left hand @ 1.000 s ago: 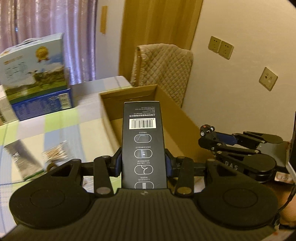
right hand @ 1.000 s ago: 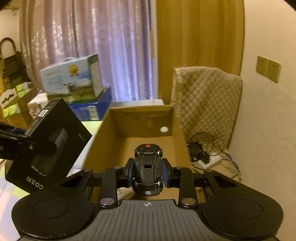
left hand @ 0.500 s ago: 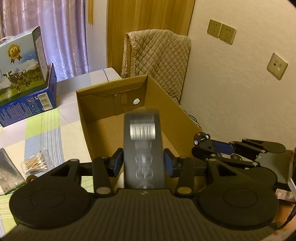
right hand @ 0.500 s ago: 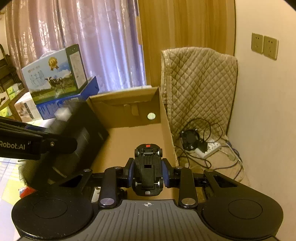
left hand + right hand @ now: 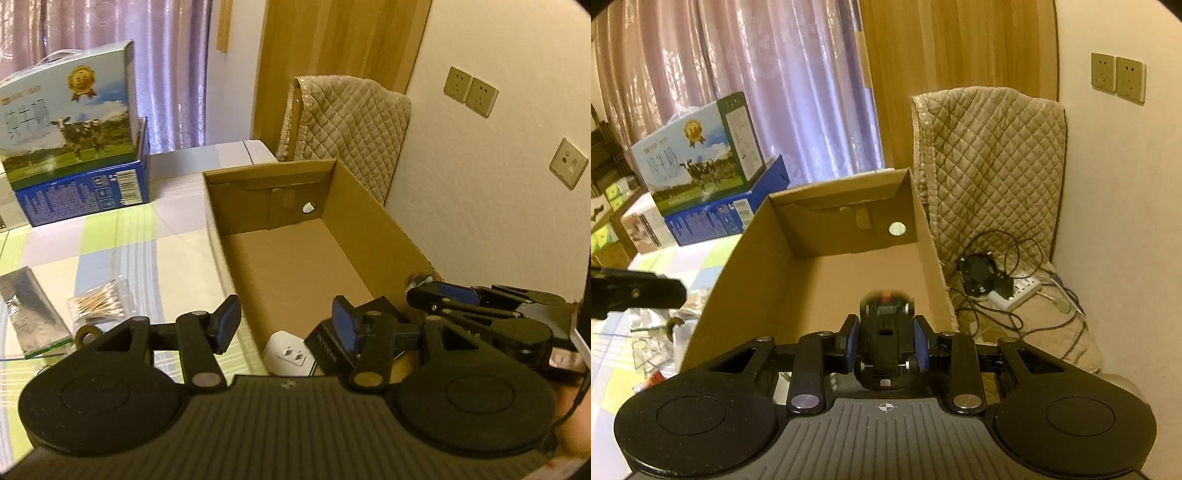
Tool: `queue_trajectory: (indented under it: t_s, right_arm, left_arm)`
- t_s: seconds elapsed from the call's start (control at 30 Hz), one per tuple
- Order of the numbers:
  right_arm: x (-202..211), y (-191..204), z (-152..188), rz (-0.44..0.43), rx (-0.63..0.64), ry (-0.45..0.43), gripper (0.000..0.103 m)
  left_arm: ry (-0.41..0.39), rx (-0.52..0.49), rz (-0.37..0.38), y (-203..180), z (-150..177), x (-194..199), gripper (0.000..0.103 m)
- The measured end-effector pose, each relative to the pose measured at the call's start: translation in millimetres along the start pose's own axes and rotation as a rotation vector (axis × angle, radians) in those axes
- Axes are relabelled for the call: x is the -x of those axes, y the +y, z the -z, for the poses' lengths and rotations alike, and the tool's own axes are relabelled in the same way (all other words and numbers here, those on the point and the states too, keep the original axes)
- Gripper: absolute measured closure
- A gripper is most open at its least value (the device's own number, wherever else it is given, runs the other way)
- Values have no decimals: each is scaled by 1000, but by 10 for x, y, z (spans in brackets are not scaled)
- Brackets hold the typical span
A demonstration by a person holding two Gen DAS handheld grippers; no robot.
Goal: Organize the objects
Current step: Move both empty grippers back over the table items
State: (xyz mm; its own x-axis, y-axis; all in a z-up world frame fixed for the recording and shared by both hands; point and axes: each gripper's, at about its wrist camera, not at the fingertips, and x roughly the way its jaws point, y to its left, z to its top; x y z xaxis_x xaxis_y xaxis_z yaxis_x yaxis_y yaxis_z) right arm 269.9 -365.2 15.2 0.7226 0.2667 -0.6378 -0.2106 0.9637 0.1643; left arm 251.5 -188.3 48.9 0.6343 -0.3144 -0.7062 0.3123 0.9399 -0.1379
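Box [image 5: 295, 266] on the desk [image 5: 110, 251] holds a black carton [image 5: 328, 350] — left fingers [image 5: 284, 328] spread empty, right fingers [image 5: 884, 347] grip a toy car [image 5: 884, 332].

L gripper [image 5: 284, 325] jaws spread wide, empty; R gripper [image 5: 885, 345] jaws clamped.

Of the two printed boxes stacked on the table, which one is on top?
The cow-picture box is on top. It shows a meadow and a gold medal, and it rests on the plain dark blue box with barcodes.
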Motion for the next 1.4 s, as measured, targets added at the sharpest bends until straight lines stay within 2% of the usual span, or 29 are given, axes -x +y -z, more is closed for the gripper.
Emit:
queue_trajectory:
  t_s: [0.07,0.1,0.13,0.47,0.6,0.8,1.1,1.4]
  right_arm:
    - [16,-1,-3,-8,-13,-10,68]
    - [41,0,0,-10,-19,-20,58]
    - [72,2,3,-11,-24,-30,55]
    - [563,120,104,-10,-101,-81,54]
    - [817,350,159,-50,-96,-103,54]
    - [1073,849,288,-134,-56,-106,54]
    - [1114,1533,659,-249,15,-38,54]
    - [1029,1860,916,-274,74,17,54]
  left_arm:
    - [-10,6,-9,51,35,76,51]
    - [-13,7,-14,78,51,111,50]
    - [-15,9,-21,111,75,150,48]
    - [-20,90,-76,516,445,587,44]
    - [-22,127,-102,710,671,835,41]
    - [-16,171,-189,1056,1066,1235,35]
    - [-13,256,-322,1568,1600,1747,27]
    - [-19,302,-348,1772,1829,1935,23]
